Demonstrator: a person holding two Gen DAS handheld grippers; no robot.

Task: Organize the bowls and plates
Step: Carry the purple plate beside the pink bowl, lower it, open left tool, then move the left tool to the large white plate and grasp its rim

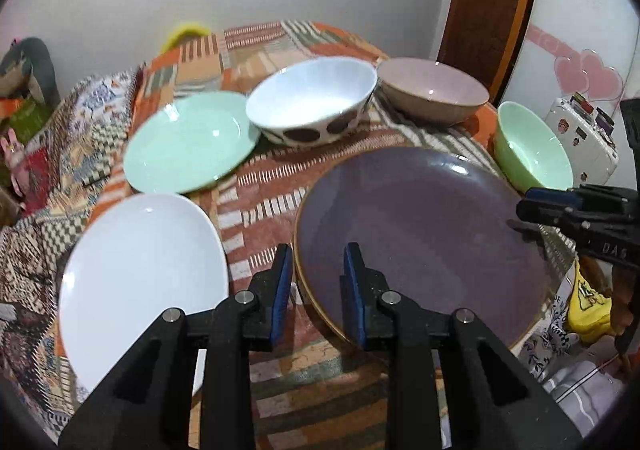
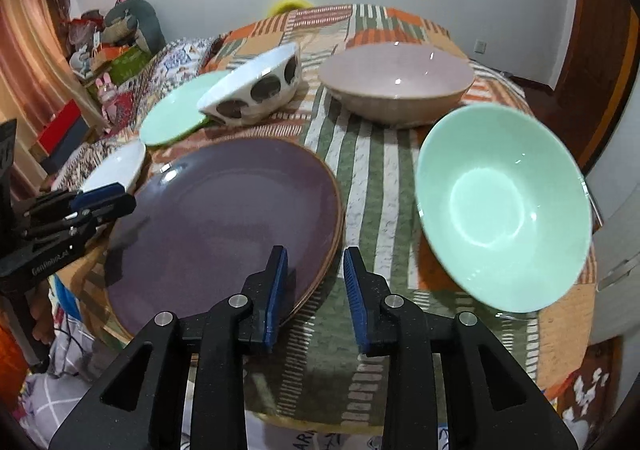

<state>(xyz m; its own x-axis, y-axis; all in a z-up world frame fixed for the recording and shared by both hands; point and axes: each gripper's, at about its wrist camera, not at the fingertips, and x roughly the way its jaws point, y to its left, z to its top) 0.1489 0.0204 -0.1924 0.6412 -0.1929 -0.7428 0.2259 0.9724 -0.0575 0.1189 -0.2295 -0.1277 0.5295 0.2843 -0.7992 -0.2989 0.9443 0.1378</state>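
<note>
Bench (image 2: 372, 177): purple plate (image 2: 224, 217) at near edge btwn L tool (image 1: 316, 282) and R tool (image 2: 316, 286); both tools part open, holding nil.

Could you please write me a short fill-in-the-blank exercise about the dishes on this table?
1. The left gripper straddles the rim of the ____ plate.
2. The bowl with dark spots is ____ inside.
3. Beside the white plate lies a mint green ____.
4. The number of bowls on the patterned tablecloth is ____.

Missing words: purple; white; plate; three
</note>
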